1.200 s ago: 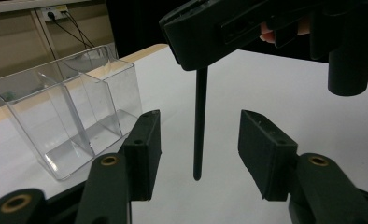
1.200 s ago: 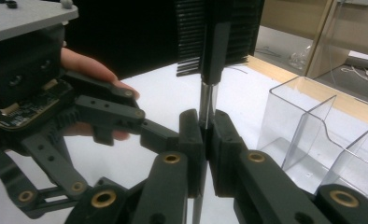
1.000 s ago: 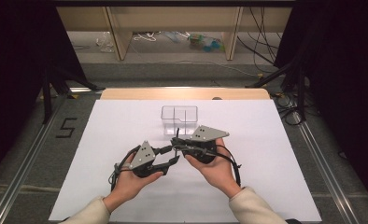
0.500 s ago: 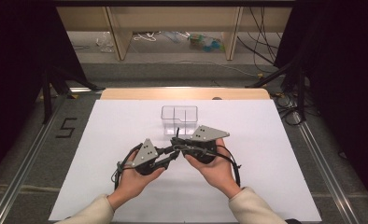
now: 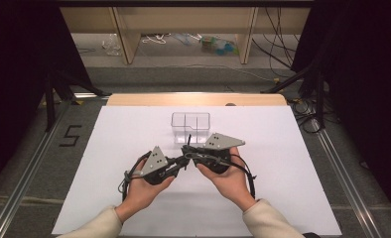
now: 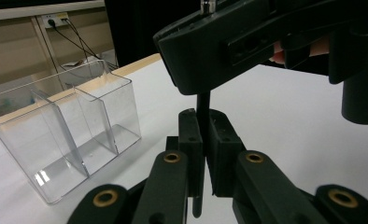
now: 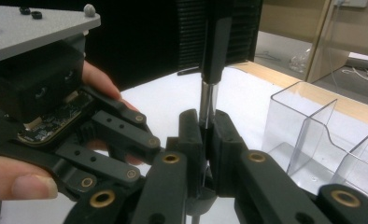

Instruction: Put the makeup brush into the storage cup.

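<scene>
The left gripper [image 6: 198, 154] has just been closing and now pinches the lower, dark end of a pen [image 6: 201, 112] between its jaws. The right gripper [image 7: 203, 140] pinches the same pen [image 7: 209, 100] higher up, on its clear barrel just below the black upper part. In the high view the left gripper [image 5: 179, 162] and the right gripper [image 5: 189, 151] meet tip to tip, with the pen [image 5: 188, 145] standing nearly upright between them, just in front of a clear plastic box [image 5: 190, 127] with dividers. Both of the person's hands hold the grippers on the near side of that box, over the white sheet [image 5: 293, 163] on which the box stands.
</scene>
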